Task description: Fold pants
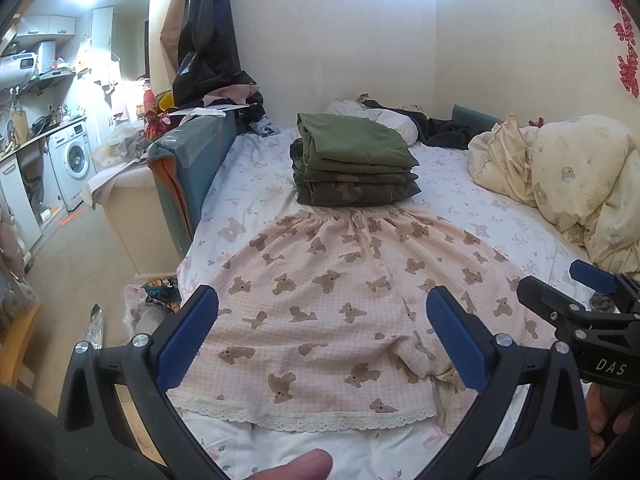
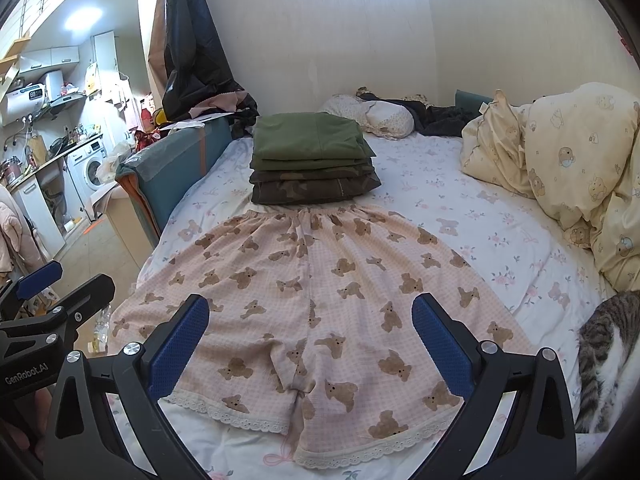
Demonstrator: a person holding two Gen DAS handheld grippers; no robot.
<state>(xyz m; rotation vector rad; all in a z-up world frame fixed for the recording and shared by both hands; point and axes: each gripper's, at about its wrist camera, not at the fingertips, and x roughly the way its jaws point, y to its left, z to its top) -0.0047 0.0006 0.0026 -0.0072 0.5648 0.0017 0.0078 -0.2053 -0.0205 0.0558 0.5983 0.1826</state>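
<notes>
- Left gripper had its fingers spread wide, gripping nothing, at lower centre of its view.
- Right gripper likewise, fingers spread.
- Pants lay flat on the bed, mid-frame, waistband touching a folded stack above.
- Cat at right edge.

Pants: soft matt cloth, fine check weave, eyelet lace hems. Bed sheet: matt printed cloth. Folded stack: heavier matt cloth. Left tongs, right tongs: black matt plastic, blue textured pads, shiny metal screws.
</notes>
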